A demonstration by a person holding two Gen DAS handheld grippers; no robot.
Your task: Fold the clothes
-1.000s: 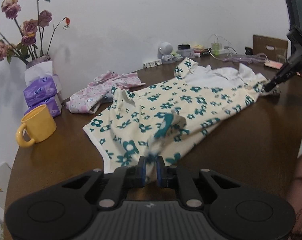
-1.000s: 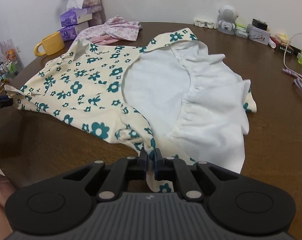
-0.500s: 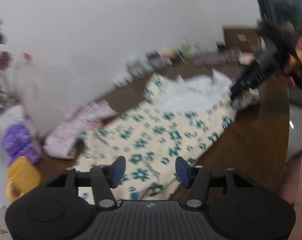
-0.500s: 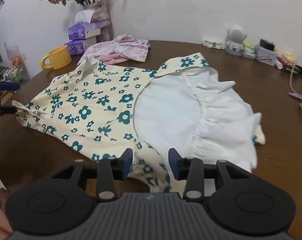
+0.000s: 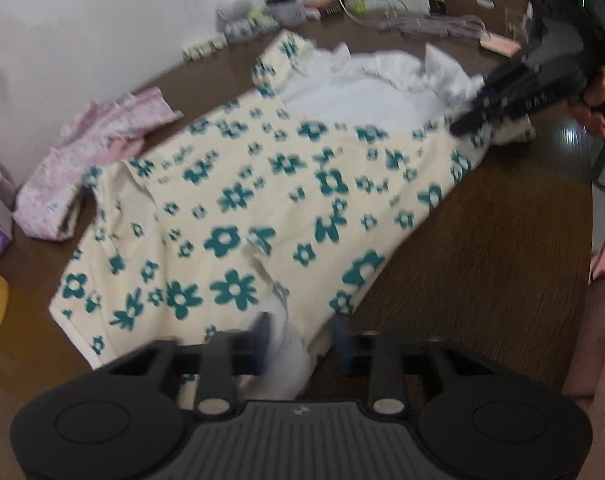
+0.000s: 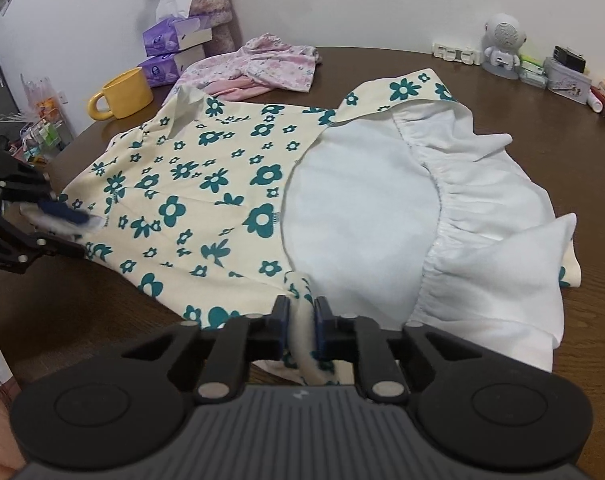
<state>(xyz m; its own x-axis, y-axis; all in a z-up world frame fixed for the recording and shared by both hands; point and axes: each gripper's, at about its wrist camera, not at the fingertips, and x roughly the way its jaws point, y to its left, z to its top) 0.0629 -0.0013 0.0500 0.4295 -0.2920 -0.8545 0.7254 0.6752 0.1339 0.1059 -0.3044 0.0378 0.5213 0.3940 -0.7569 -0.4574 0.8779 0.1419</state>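
The flowered dress lay lengthwise on the counter between both claws; the left claw was closing on its near-edge corner, the right claw closing on the hem at the opposite end

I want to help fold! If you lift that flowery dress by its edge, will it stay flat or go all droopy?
Probably droopy: the flowery dress lies in soft wrinkles on the table, and its white lining bunches in gathers. It looks thin, so likely light. On the smooth wood it may slide when pulled.
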